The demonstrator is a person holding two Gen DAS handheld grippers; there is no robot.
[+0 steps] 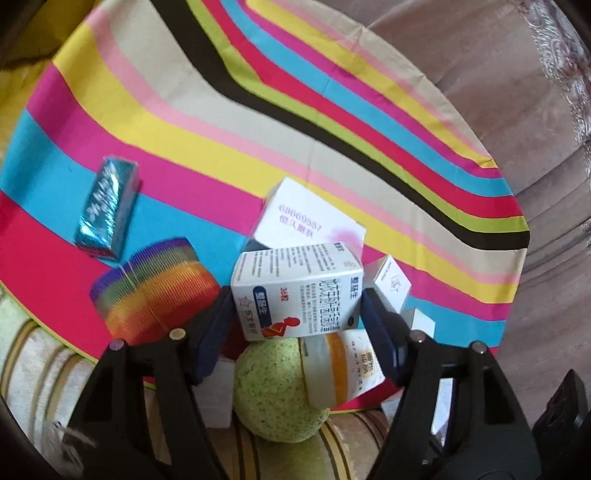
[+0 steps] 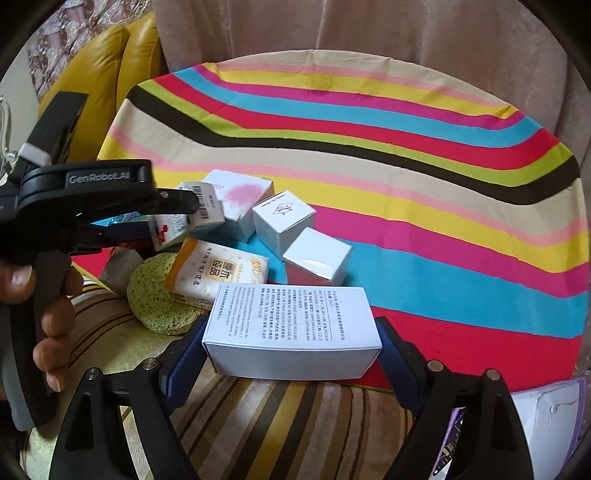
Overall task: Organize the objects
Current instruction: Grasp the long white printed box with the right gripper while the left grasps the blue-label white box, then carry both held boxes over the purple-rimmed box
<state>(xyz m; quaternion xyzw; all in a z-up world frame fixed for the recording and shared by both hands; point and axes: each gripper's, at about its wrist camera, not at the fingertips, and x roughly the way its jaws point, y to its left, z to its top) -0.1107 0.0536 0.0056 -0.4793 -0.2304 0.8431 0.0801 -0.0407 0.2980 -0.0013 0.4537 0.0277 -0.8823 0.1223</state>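
My left gripper (image 1: 297, 299) is shut on a white medicine box (image 1: 295, 291) with blue and red print, held above the striped cloth (image 1: 221, 140). It also shows in the right wrist view (image 2: 192, 214). My right gripper (image 2: 291, 339) is shut on a long white box (image 2: 291, 328) with small black text, above the cloth's near edge. Below the left gripper lie a green sponge ball (image 1: 275, 391) and a white-and-orange packet (image 1: 343, 365).
A rainbow spring toy (image 1: 155, 288) and a teal foil box (image 1: 107, 206) lie at the left. Three white boxes (image 2: 284, 221) cluster mid-cloth. A striped cushion (image 2: 258, 424) lies in front. A yellow sofa (image 2: 96, 74) and a curtain (image 2: 369, 26) stand behind.
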